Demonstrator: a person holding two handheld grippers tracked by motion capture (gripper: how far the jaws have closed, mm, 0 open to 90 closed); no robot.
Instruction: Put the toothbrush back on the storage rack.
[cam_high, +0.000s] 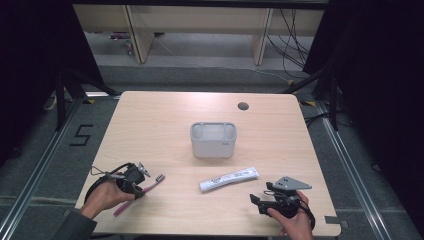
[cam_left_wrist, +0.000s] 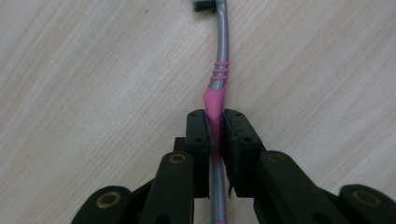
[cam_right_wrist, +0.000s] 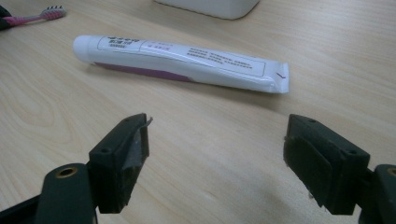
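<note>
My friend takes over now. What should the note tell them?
Left gripper: shut on the pink toothbrush, which lies flat on the table, not lifted yet.
Right gripper: open, holding nothing, a little short of the toothpaste tube.
The grey holder stands mid-table, behind the tube.
Done: toothbrush gripped.
Left, probably: lift the toothbrush and put it in the holder; the tube may follow.

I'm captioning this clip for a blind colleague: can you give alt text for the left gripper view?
The left gripper has its two black jaws closed on the pink and grey handle of a toothbrush, which lies on a light wooden table. The bristle head points away, at the top edge.
</note>
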